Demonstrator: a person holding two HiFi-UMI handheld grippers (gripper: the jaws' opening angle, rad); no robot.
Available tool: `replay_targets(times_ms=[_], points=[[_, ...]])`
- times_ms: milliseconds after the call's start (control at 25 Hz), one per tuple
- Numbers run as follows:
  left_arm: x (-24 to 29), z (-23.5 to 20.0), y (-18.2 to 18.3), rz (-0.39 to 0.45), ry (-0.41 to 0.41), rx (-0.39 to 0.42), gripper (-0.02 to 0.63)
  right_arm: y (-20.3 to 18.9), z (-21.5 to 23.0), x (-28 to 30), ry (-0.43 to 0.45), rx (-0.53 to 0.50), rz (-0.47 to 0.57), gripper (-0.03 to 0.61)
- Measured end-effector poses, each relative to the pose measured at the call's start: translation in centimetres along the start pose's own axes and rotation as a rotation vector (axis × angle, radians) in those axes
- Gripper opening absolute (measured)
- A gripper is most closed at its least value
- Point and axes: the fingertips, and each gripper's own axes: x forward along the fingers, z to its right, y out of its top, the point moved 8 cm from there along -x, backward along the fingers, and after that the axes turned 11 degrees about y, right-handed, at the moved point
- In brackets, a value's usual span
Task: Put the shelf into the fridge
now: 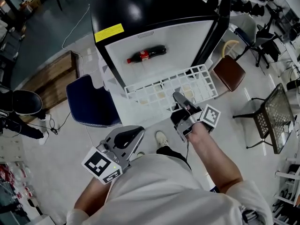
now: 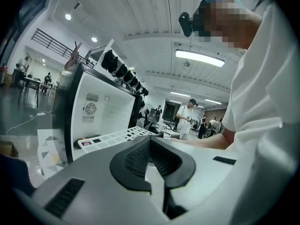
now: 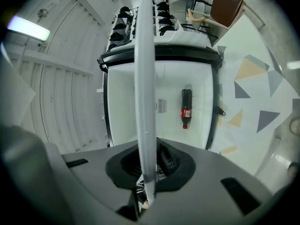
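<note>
The shelf (image 1: 168, 87), a white wire grid, is out in front of the open fridge (image 1: 140, 8), roughly level, with its far edge at the mouth of the cabinet. The right hand-held gripper (image 1: 178, 97) is clamped on its near edge. In the right gripper view the shelf (image 3: 143, 78) runs edge-on between the jaws of that hand-held gripper (image 3: 149, 172). The left hand-held gripper (image 1: 131, 136) hangs low beside the person, well apart from the shelf. In its own view the left hand-held gripper (image 2: 151, 156) has its jaws together with nothing between them.

The step in hand looks like lining up and sliding in. A single grip at one edge leaves the far end free to droop or swing, so the shelf should be kept flat and square to the opening. Both side edges should meet the wall supports together, and the push should go straight back without twisting. A bottle (image 1: 146, 54) lies on its side inside, so the shelf should enter above it. If the shelf binds, the free left hand-held gripper could steady the left edge. The supports themselves are too small to make out.

As for writing, a yellow sticker (image 1: 109, 32) sits on the fridge's black top, its print too small to read. The bottle (image 3: 186, 108) holds a dark drink and has a red label, but no brand name is legible. Each hand-held gripper carries black-and-white square markers and no words.
</note>
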Motion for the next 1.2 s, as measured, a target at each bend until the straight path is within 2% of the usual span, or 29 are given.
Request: replay_targets(times_ms=[440, 1200], points=[[3.1, -2.0, 1.4, -0.012, 0.041, -0.009, 0.018, 3.4, 1.2, 3.9, -0.009, 0.010, -0.038, 0.029], [4.1, -3.4, 1.7, -0.020, 0.087, -0.006, 0.017, 4.8, 2.5, 7.0, 0.000, 0.026, -0.065, 0.029]])
